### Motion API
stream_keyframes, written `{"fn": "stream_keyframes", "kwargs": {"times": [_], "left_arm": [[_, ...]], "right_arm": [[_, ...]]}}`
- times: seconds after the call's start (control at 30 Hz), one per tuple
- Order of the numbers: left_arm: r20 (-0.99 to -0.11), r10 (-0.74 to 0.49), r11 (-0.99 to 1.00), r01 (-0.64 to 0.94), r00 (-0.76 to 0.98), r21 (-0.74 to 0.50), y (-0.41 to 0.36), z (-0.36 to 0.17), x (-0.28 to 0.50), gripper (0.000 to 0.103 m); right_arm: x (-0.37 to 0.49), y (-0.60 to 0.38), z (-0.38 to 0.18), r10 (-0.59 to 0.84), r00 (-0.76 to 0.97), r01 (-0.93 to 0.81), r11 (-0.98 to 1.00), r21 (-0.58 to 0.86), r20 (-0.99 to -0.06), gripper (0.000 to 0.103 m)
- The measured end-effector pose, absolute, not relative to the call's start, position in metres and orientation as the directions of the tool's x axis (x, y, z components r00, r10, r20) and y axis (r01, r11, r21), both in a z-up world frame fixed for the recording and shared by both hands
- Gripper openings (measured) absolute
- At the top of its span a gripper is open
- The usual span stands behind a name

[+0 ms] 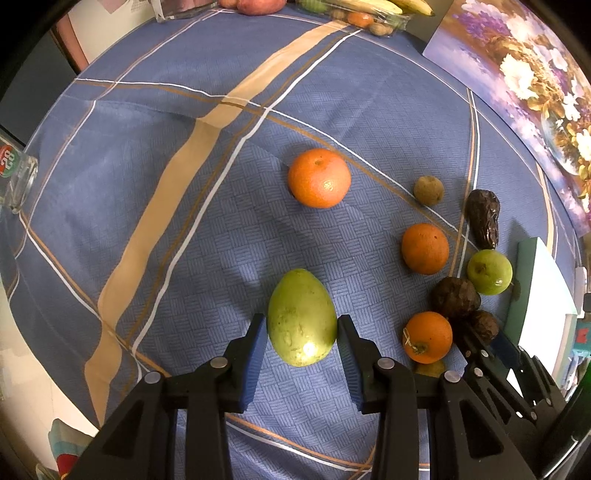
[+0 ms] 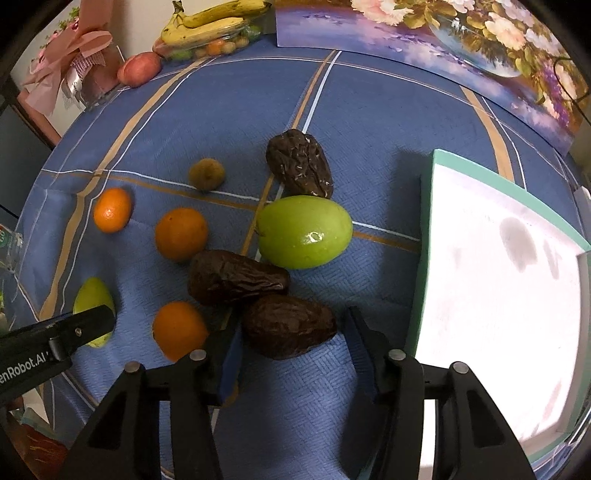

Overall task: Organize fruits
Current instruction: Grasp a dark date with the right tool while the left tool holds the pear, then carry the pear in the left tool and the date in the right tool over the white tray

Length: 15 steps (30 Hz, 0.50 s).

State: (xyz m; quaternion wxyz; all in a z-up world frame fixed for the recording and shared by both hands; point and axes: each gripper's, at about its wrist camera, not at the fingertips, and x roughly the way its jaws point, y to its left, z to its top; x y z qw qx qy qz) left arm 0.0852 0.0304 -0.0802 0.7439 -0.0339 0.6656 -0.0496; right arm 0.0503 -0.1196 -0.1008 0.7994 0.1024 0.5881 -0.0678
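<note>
Fruits are scattered on a blue cloth (image 1: 155,155), where a green fruit (image 1: 301,317) is clenched between the left gripper (image 1: 301,349) pads, while a dark date (image 2: 288,326) is straddled by the right gripper (image 2: 291,354), whose right pad is seen still clear of it.

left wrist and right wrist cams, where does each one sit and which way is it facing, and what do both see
Left wrist: sits on the left gripper, looking down along its fingers at the blue checked cloth; its jaws flank a green egg-shaped fruit.
Right wrist: sits on the right gripper, tilted steeply down; its jaws straddle a wrinkled dark fruit, beside a white tray; the left gripper's finger shows at left.
Shared: the cloth, the three oranges, the green egg-shaped fruit, the floral picture, and the bananas at the far edge.
</note>
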Motion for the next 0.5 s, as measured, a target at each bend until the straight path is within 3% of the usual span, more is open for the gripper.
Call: {"fn": "stream_keyframes", "kwargs": {"times": [0.5], "left_arm": [[-0.970, -0.159, 0.987, 0.048, 0.184, -0.152, 0.034, -0.059, 0.079, 0.041]], "right_arm": [[0.032, -0.157, -0.057, 0.035, 0.372, 0.288, 0.946, 0.151, -0.928, 0.047]]}}
